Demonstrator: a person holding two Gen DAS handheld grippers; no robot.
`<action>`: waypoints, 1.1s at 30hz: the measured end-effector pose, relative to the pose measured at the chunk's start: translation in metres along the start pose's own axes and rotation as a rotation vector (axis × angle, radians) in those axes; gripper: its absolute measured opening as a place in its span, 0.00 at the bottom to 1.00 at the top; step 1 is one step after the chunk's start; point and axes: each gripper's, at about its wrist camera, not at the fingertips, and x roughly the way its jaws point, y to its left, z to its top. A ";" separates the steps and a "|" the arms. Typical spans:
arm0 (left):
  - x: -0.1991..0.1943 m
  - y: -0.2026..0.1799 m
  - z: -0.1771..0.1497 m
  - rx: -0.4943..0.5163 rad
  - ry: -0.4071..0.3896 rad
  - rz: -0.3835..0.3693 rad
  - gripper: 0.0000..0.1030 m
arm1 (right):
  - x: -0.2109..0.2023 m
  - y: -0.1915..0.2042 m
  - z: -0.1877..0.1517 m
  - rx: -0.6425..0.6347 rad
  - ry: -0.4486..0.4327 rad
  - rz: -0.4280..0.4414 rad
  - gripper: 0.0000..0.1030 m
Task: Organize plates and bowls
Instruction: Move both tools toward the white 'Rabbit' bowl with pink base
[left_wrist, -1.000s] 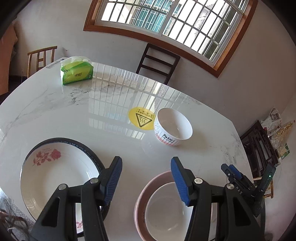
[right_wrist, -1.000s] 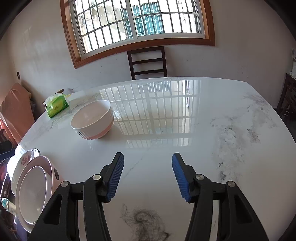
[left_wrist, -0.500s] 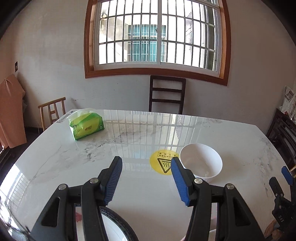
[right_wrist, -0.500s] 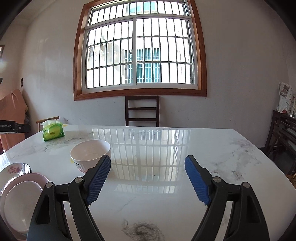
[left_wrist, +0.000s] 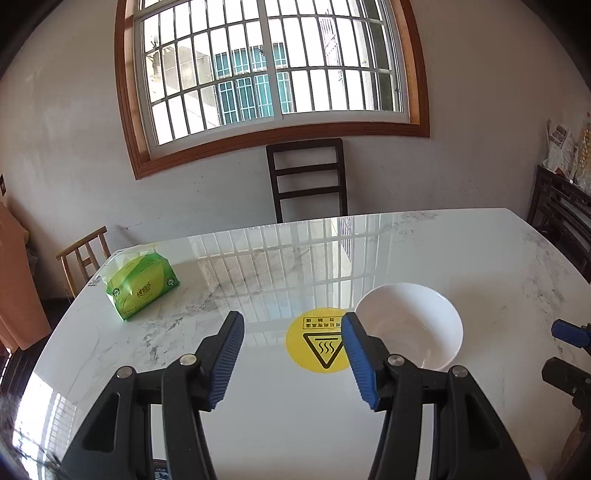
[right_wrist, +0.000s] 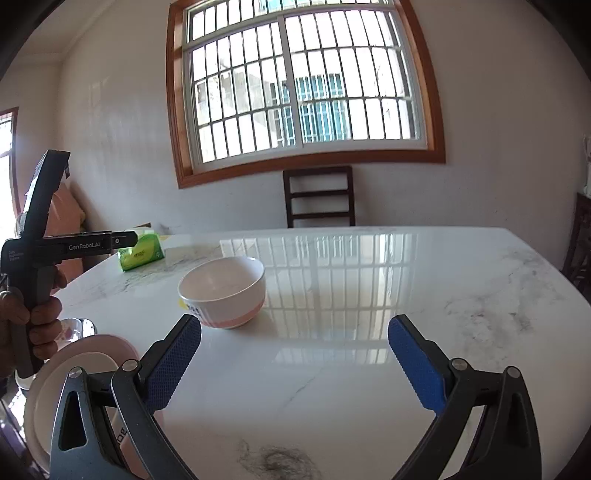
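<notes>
A white bowl with a pink base (left_wrist: 410, 325) (right_wrist: 223, 291) stands on the white marble table (left_wrist: 295, 413), right of a yellow warning sticker (left_wrist: 317, 339). My left gripper (left_wrist: 291, 354) is open and empty above the table, short of the bowl. My right gripper (right_wrist: 295, 362) is wide open and empty; the bowl is ahead to its left. A pink plate with a white dish on it (right_wrist: 81, 369) lies at the table's near left edge in the right wrist view. The left gripper's handle (right_wrist: 37, 258) shows there too.
A green tissue pack (left_wrist: 142, 288) (right_wrist: 142, 253) lies at the table's far left. A dark chair (left_wrist: 308, 179) stands behind the table under the window, a light wooden chair (left_wrist: 83, 258) at the left. A dark cabinet (left_wrist: 561, 218) stands at the right.
Both grippers have tilted up from the plates to a level view over the table. The right gripper has opened wider. The rose plate has left the left wrist view.
</notes>
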 end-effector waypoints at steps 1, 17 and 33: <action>0.005 -0.003 0.002 0.015 0.017 -0.004 0.54 | 0.012 -0.002 0.008 0.030 0.060 0.038 0.90; 0.061 -0.001 0.005 -0.005 0.243 -0.063 0.54 | 0.118 -0.022 0.060 0.230 0.353 0.291 0.83; 0.099 -0.010 0.002 -0.084 0.400 -0.172 0.54 | 0.166 -0.024 0.056 0.286 0.435 0.285 0.74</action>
